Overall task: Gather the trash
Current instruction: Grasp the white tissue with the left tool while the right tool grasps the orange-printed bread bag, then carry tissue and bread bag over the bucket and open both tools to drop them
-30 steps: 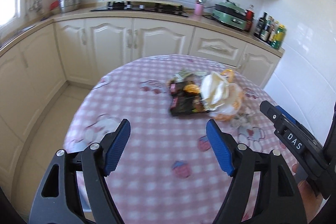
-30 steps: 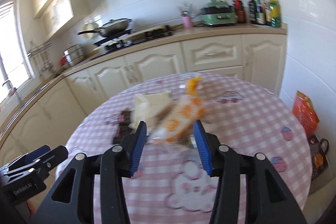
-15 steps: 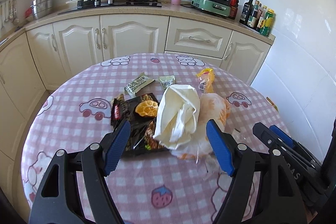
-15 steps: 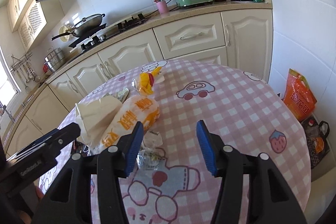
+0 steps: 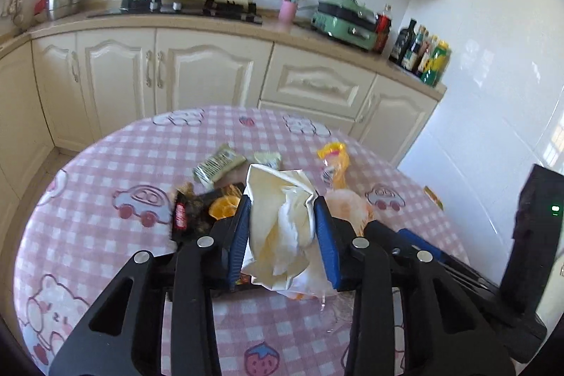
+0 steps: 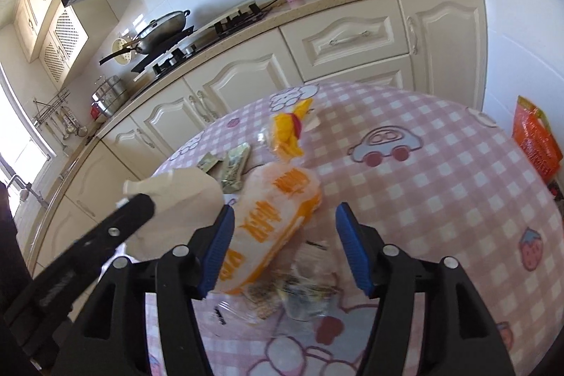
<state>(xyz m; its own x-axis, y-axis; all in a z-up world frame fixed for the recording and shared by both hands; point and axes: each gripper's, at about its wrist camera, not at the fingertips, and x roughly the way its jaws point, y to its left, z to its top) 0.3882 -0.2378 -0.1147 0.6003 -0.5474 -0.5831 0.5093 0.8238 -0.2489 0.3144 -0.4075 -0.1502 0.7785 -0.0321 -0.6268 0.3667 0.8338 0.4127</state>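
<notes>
My left gripper (image 5: pixel 282 231) is shut on a crumpled cream paper bag (image 5: pixel 282 210), which also shows in the right wrist view (image 6: pixel 176 196). Under and around it on the pink checked table (image 5: pixel 105 171) lie a black tray with orange peel (image 5: pixel 211 210), a green wrapper (image 5: pixel 216 162), and an orange-printed plastic bag (image 6: pixel 278 221). My right gripper (image 6: pixel 283 252) is open around the near end of that orange bag, above crumpled clear wrappers (image 6: pixel 299 291). A yellow wrapper (image 6: pixel 289 129) lies beyond it.
Cream kitchen cabinets and a counter (image 5: pixel 211 23) with a stove, wok, green appliance and bottles run behind the table. An orange bag (image 6: pixel 535 140) stands on the floor at the right by the white wall.
My left gripper has moved forward and closed on the cream paper bag. My right gripper has moved forward over the orange-printed bag and stays open.
</notes>
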